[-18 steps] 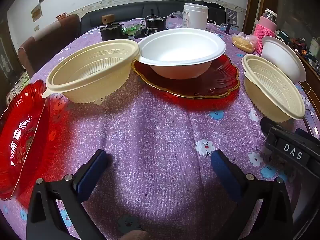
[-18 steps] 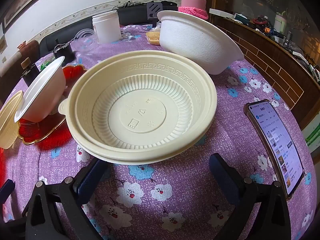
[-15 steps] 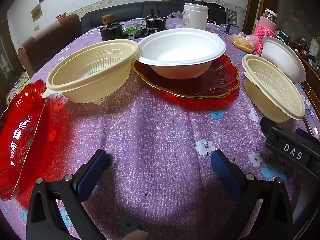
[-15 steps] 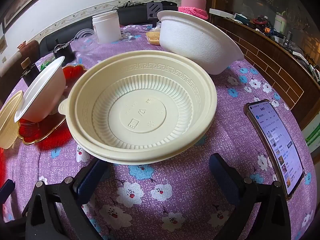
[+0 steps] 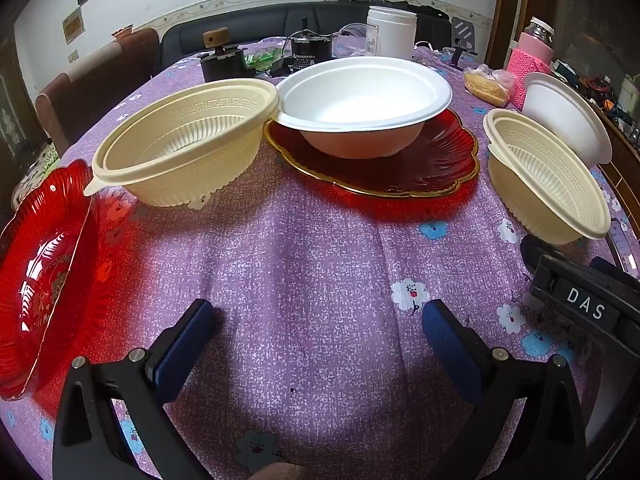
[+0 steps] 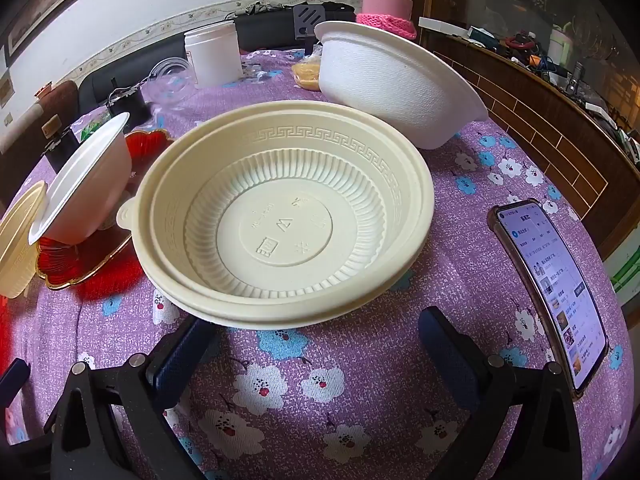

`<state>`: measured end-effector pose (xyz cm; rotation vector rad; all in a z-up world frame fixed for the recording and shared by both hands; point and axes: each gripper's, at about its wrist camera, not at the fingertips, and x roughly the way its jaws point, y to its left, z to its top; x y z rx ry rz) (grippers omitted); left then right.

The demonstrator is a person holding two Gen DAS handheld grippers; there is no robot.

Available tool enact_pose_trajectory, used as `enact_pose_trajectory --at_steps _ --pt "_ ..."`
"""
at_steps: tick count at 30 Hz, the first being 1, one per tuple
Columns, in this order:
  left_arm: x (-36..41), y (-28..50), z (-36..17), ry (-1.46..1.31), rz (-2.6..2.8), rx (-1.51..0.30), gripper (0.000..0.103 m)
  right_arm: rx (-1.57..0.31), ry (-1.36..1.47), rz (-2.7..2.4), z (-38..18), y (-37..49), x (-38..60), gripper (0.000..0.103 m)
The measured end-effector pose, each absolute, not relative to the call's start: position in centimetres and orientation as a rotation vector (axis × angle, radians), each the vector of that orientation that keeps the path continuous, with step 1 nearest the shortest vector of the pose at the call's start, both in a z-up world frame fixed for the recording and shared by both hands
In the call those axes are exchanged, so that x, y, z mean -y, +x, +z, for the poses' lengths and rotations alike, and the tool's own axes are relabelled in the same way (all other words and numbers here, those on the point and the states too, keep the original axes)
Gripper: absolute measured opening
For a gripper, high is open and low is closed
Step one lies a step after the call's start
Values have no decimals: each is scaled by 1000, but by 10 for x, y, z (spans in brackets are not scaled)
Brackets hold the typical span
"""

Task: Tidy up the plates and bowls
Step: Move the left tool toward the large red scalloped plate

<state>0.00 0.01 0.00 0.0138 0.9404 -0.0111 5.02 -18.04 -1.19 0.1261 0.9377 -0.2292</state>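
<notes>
- While both grippers hang low over the purple flowered tablecloth (image 5: 320,280), let me count: two cream bowls, two white bowls, two red plates.
- Left gripper (image 5: 318,322): jaws spread wide, nothing between the blue pads (image 5: 188,340), only bare cloth.
- Right gripper (image 6: 316,338): jaws wide too, holding nothing; the near rim of a cream bowl (image 6: 280,220) sits just ahead of the fingertips, and the left pad tucks under that rim. Whether it touches I cannot tell.
- Cream bowl one is that ribbed one, upright on the cloth, right of the table's middle.
- Cream bowl two (image 5: 184,148) stands to the left, its rim meeting the rim of a white bowl (image 5: 360,108).
- White bowl one is that one, upright on the dark red plate with the gold edge (image 5: 432,164) at the table's centre.
- White bowl two (image 6: 392,80) lies tilted on its side behind the first cream bowl, its outside facing the right wrist camera.
- Red plate two, clear bright red (image 5: 40,280), lies at the far left edge, just beside the second cream bowl.
- One phone (image 6: 552,296) with a lit screen lies at the right edge.
- One white jar (image 5: 392,36), one pink flask (image 6: 386,0) and some small dark gear stand at the back.
</notes>
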Motion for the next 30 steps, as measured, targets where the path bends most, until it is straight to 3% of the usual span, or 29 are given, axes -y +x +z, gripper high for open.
enact_pose_trajectory --at_steps 30 --pt "3 -7 1 11 8 -987 103 -938 126 -229 -12 51 180 102"
